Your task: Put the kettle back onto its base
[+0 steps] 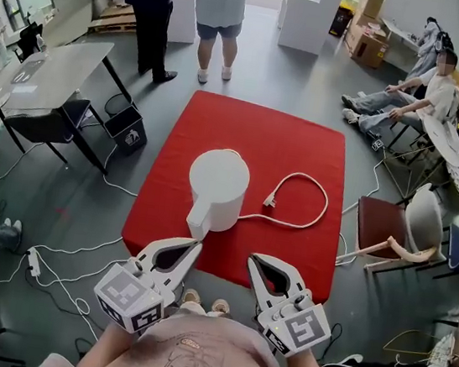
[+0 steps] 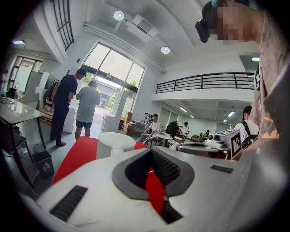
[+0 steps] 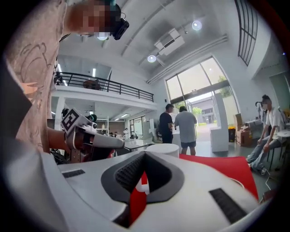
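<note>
A white kettle (image 1: 217, 187) stands near the middle of a red-covered table (image 1: 294, 145), handle toward me. Its white cord (image 1: 312, 200) loops to the right and ends in a plug (image 1: 270, 199) lying on the red cloth. Whether a base sits under the kettle I cannot tell. My left gripper (image 1: 194, 246) is shut and empty, just short of the kettle's handle. My right gripper (image 1: 254, 261) is shut and empty, near the table's front edge. The kettle (image 2: 116, 142) shows ahead of the left gripper (image 2: 151, 151); its top (image 3: 162, 148) shows beyond the right gripper (image 3: 145, 153).
Two people (image 1: 190, 12) stand beyond the table's far end. A person sits at the right (image 1: 411, 94) near chairs (image 1: 384, 230). A grey table (image 1: 49, 77) and a black box (image 1: 126, 126) stand at the left. Cables (image 1: 66, 257) lie on the floor.
</note>
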`<state>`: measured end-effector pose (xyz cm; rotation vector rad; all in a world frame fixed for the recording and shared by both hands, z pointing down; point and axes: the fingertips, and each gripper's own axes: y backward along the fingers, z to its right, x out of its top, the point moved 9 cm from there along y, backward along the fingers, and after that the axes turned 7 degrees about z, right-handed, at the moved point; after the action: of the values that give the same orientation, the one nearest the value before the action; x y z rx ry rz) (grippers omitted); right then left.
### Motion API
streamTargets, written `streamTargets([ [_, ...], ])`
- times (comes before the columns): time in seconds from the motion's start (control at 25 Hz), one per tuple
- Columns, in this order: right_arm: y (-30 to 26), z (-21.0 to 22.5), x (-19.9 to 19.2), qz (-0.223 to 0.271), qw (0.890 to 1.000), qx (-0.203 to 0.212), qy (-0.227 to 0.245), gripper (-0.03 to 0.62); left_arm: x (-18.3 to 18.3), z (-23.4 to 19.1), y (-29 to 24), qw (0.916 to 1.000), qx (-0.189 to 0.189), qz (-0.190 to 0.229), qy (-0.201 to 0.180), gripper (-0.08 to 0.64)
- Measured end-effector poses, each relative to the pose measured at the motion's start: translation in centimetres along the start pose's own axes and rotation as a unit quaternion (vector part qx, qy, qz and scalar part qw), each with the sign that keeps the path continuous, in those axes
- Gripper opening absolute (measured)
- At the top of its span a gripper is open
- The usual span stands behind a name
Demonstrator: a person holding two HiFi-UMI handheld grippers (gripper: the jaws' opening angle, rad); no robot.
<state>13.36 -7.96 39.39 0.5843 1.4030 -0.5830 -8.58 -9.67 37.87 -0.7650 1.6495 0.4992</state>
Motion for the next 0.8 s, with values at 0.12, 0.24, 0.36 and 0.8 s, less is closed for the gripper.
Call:
streamTargets([
  [0.12,0.8,0.2,-0.3,-0.014,1.0,0.005,0.006,0.002,-0.1,1.1,0.0,1.0,0.005,0.0,0.001,0.0],
  [0.24,1.3,0.5,-0.7,-0.025,1.0,0.014,0.004,0.002,-0.2,1.9,0.4,0.9999,0.016,-0.001,0.002,0.0],
  [0.36,1.4,0.9,-0.8,-0.026,0.999,0.024,-0.003,0.002,-0.3,2.5,1.1,0.9996,0.027,-0.003,0.001,0.0],
  [0.8,2.7,0.8,0.0,-0.002,1.0,-0.004,-0.005,0.002,-0.6,2.1,5.4,0.9993,0.031,-0.009,-0.018,0.001],
])
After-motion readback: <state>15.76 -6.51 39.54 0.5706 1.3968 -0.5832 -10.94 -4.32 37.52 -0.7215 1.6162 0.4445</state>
